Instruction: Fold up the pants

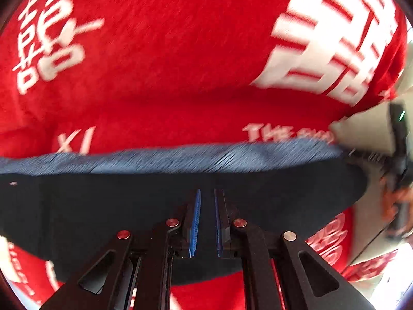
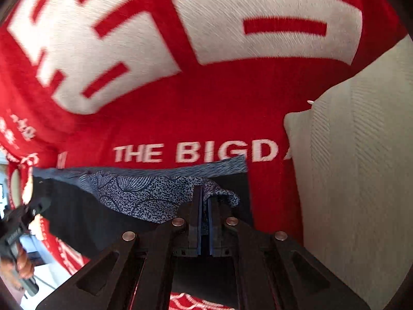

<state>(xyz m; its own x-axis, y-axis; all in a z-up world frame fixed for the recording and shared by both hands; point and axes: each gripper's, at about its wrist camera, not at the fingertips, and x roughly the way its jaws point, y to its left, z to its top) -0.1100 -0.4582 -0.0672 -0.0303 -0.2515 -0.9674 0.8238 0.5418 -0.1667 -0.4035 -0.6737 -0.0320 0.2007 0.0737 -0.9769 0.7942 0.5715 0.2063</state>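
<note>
Pants [image 1: 155, 201]: dark navy, stretched across the lower half of both wrist views over the red blanket; blue-grey waistband strip [image 1: 180, 159] along the far edge, blurred by motion.
Pants lining [image 2: 144, 193]: blue patterned fabric exposed near the right edge of the garment, bunched at the fingers.
Left gripper [image 1: 206, 222]: jaws narrow, blue pads [image 1: 195, 222] close together with dark pants fabric between them; pinched on the pants.
Right gripper [image 2: 205, 219]: jaws nearly closed on a fold of patterned lining and dark fabric; holding the pants.
Red blanket [image 1: 167, 51]: covers the surface beneath, large white characters and the lettering "THE BIGD…" [image 2: 196, 153] just beyond the waistband.
Cream pillow [image 2: 356, 168]: to the right of the pants, on the blanket, ribbed weave.
Opposite gripper in each view: right unit at the right edge of the left view [image 1: 398, 160]; left unit with hand at lower left of the right view [image 2: 18, 232].
</note>
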